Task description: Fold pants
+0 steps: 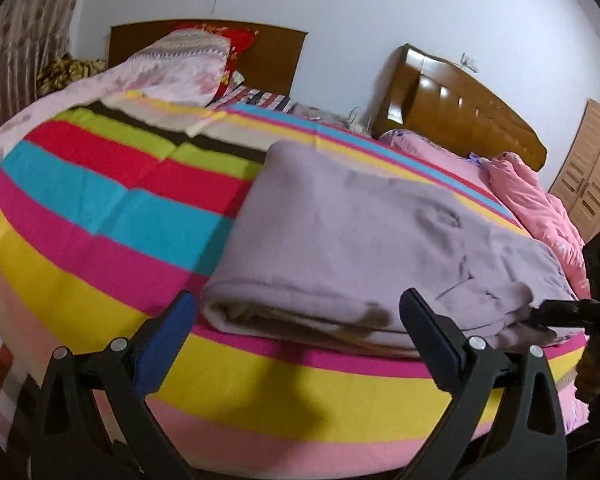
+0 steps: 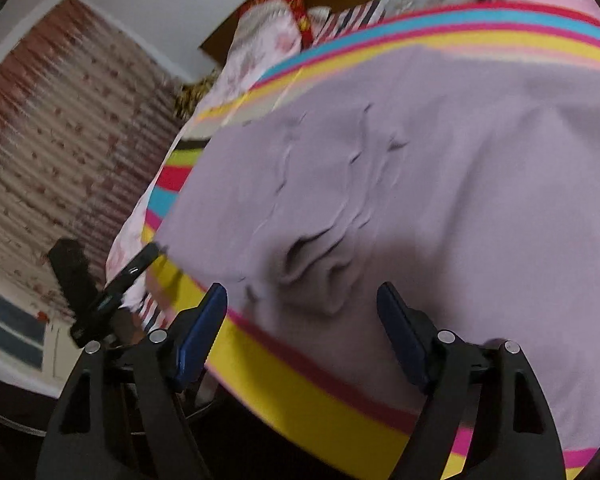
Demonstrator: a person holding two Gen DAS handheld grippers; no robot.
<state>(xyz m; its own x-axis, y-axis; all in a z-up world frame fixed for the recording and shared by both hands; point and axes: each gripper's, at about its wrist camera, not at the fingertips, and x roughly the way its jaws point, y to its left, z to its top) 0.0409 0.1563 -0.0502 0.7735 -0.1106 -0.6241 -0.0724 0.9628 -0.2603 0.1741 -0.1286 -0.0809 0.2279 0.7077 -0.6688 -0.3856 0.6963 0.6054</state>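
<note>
Left gripper [image 1: 296, 322] has its jaws spread wide and released, nothing between them, hanging just short of the near edge of the folded lilac fleece pants [image 1: 380, 240], which lie on the rainbow-striped bedsheet [image 1: 112, 216] toward the near side of the bed. Right gripper [image 2: 302, 314] is also released, jaws apart and empty, poised over the pants' near hem where a puckered wrinkle [image 2: 316, 264] sits right ahead of the tips. Judgement: the pants look already doubled (layered edges show at the near fold in the left view), so the step in hand is likely another fold or a tidy-up. To do it well: bring both jaws down on the near edge, one toward each corner, bite through all layers rather than just the top one, lift evenly, carry over to the far edge, and flatten that pucker first or it gets trapped in the fold. View differences: left wrist shows the stacked edge thickness and the right gripper's tip at the pants' right corner; right wrist shows the top-surface creases and the left gripper out beside the bed edge, neither visible the other way. Further back, left view only: pale pink floral quilt [image 1: 112, 76], brown wooden headboard [image 1: 460, 108], crumpled pink duvet [image 1: 540, 204].
</note>
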